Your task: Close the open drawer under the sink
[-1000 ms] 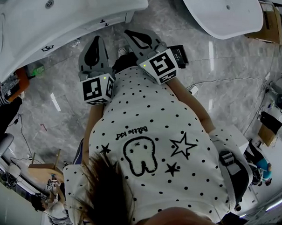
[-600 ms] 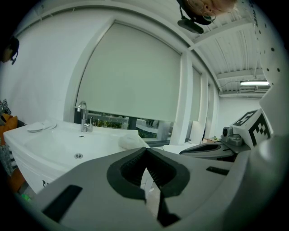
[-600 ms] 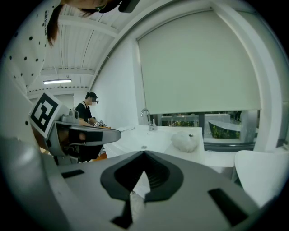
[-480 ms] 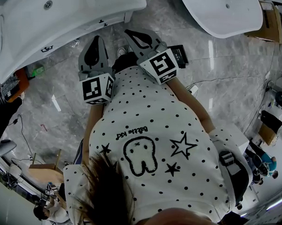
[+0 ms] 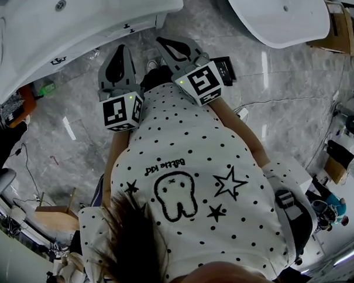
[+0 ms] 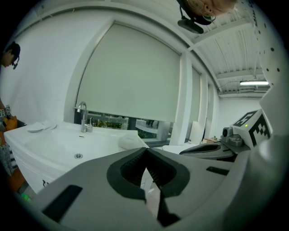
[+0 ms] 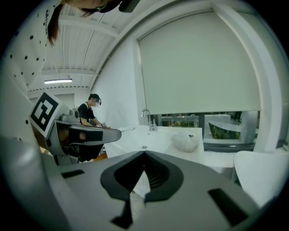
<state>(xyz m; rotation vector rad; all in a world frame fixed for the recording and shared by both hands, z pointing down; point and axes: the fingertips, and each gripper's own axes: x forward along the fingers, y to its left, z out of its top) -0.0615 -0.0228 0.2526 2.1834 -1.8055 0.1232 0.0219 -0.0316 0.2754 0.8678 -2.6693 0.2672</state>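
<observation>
Drawer: not identifiable as open or shut. The head view looks too steeply down the sink front to tell.

Left hand-held gripper [image 5: 118, 49]: jaws closed tip to tip, nothing between them (confirmed in the left gripper view [image 6: 145, 150]).
Right hand-held gripper [image 5: 164, 42]: also closed and empty [image 7: 144, 153].
Both are held close to the person's chest, side by side over the floor [image 5: 188, 27], and point toward the far side.

Sink [image 5: 83, 13] lies far left, well apart from both tips. Its front [image 5: 93, 43] carries a small dark handle [image 5: 59, 61]. No drawer box is seen standing out from it. In the left gripper view the basin and tap [image 6: 82, 118] sit ahead and to the left.

Change over the last second: none at the grippers, which have the same place and pose in all three head-view pictures. Only bystanders at the near-left edge have shifted.

Reading: no push is under way. This fits a pause ahead of reaching for the front, or a rest with the drawer already shut.
</observation>
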